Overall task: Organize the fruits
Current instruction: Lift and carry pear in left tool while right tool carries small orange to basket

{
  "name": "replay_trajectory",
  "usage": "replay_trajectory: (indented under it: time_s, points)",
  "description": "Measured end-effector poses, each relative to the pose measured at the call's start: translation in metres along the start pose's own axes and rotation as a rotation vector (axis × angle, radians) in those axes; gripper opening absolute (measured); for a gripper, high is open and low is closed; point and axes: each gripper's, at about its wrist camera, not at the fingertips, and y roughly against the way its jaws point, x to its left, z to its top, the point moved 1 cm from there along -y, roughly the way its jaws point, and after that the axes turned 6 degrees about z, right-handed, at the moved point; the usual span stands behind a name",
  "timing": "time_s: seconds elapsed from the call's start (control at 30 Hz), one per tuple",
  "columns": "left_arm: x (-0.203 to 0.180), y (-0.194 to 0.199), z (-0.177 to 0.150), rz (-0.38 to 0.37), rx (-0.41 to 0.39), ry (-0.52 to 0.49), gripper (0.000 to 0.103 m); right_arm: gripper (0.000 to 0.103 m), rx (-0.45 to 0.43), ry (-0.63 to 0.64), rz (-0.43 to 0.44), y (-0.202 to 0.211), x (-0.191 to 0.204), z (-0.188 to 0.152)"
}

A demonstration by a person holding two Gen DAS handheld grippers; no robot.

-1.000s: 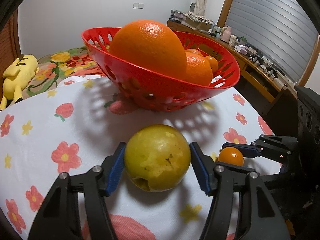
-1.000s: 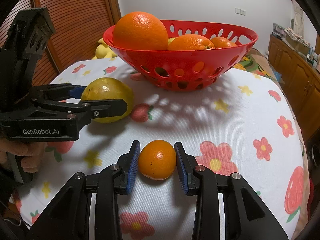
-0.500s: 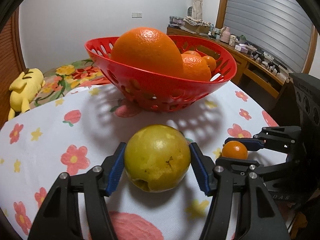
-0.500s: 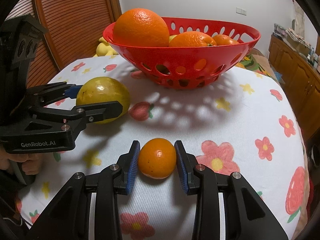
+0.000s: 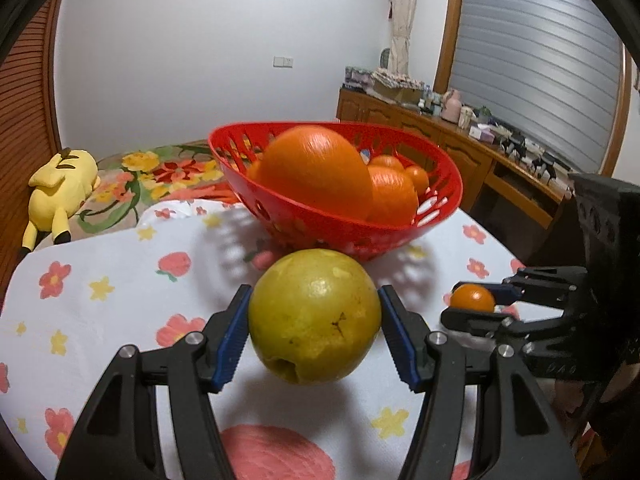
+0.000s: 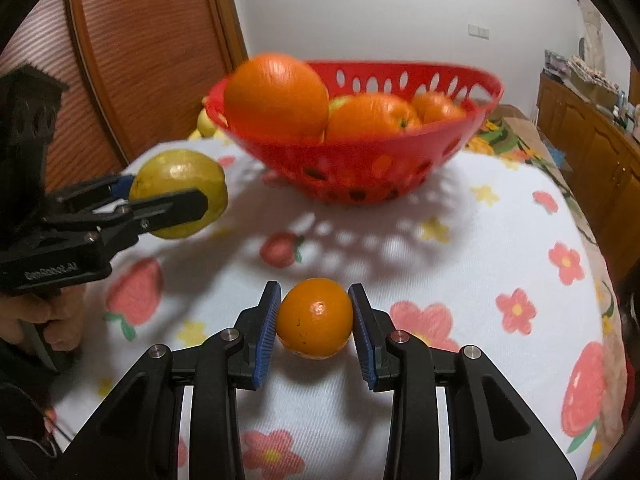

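The left gripper (image 5: 314, 334) points slightly downward, and its blue pads press both sides of a yellow-green fruit (image 5: 314, 316), which it holds above the flowered tablecloth (image 5: 120, 280). A hand (image 6: 52, 320) grips its handle at the near left. To the right, the right gripper (image 6: 315, 330) is clamped on a small orange (image 6: 315, 318) close over the cloth. Farther away stands the red basket (image 6: 360, 168) with a big orange (image 6: 276, 94) and smaller ones inside. A yellow plush toy (image 5: 60, 188) lies at the far left.

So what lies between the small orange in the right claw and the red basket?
Only bare flowered tablecloth with the basket's shadow; nothing stands between small orange and red basket. Right wrist view shows it.
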Motion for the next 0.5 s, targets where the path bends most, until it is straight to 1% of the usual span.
replay_trajectory:
  time_s: [0.2,0.3,0.5]
  points:
    - [0.005,0.018,0.012,0.019,-0.042,0.029,0.061,0.034,-0.083,0.041,0.006,0.028,0.003,0.030]
    - [0.005,0.026,0.017,0.027,-0.048,0.032,0.061,0.034,-0.116,0.066,-0.004,0.038,0.001,0.045]
    - [0.009,0.040,0.037,0.032,-0.071,0.033,0.061,0.034,-0.131,0.102,-0.030,0.038,-0.013,0.074]
